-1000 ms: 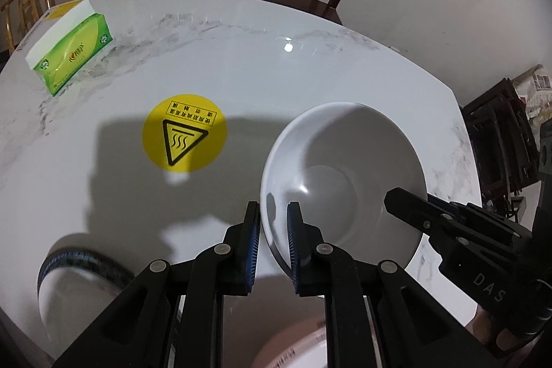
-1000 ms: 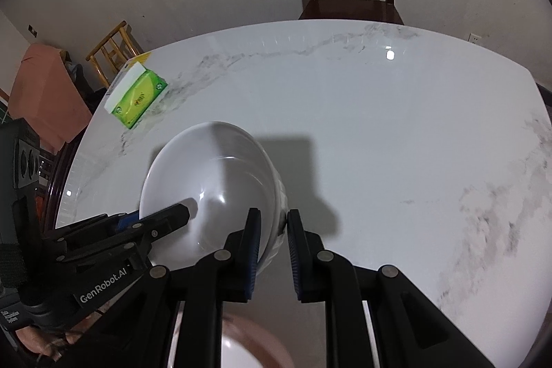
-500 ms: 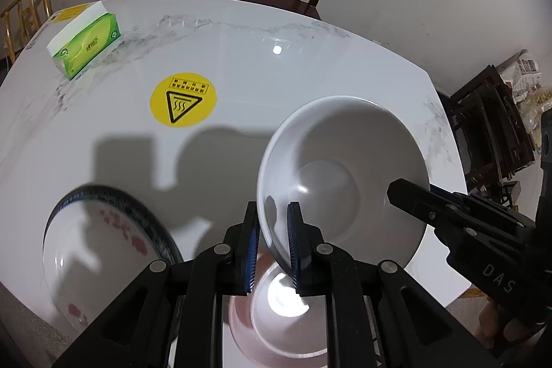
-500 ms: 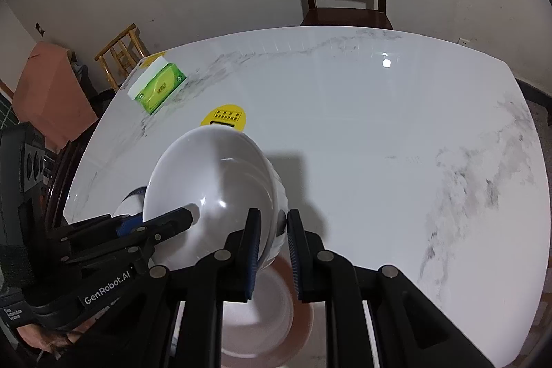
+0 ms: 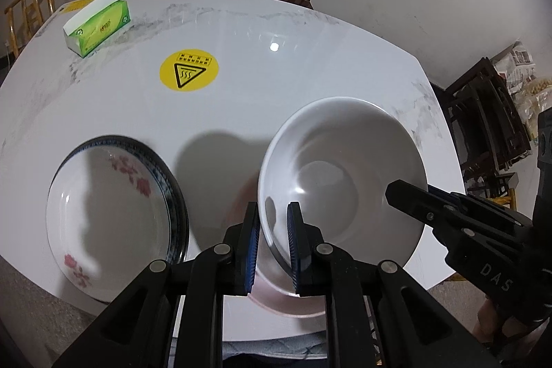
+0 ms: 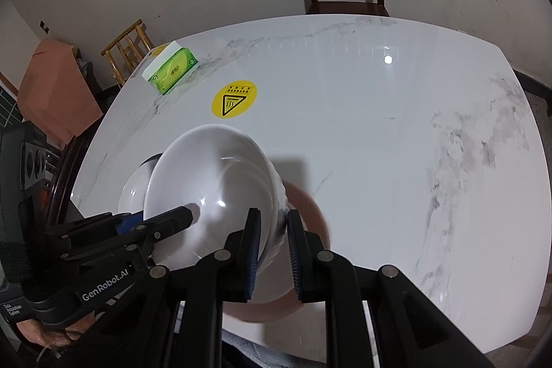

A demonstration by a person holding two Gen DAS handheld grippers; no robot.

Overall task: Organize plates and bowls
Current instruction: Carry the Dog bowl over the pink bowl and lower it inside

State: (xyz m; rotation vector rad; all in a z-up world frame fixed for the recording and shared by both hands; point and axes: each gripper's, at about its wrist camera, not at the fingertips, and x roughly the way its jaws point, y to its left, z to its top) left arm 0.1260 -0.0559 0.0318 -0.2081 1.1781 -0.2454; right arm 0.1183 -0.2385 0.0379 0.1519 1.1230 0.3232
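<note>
Above the marble table (image 5: pixel 310 64), both jaws pinching white bowl (image 5: pixel 345 175), flowered plate (image 5: pixel 114 202) clear only leftward

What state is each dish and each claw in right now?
White bowl: lifted, tilted, gripped on opposite rims by both claws.
Left claw: shut on the bowl's rim.
Right claw: shut on the bowl's rim.
Floral plate: upright on the table, empty.
Pinkish dish: on the table under the bowl, mostly hidden.
</note>
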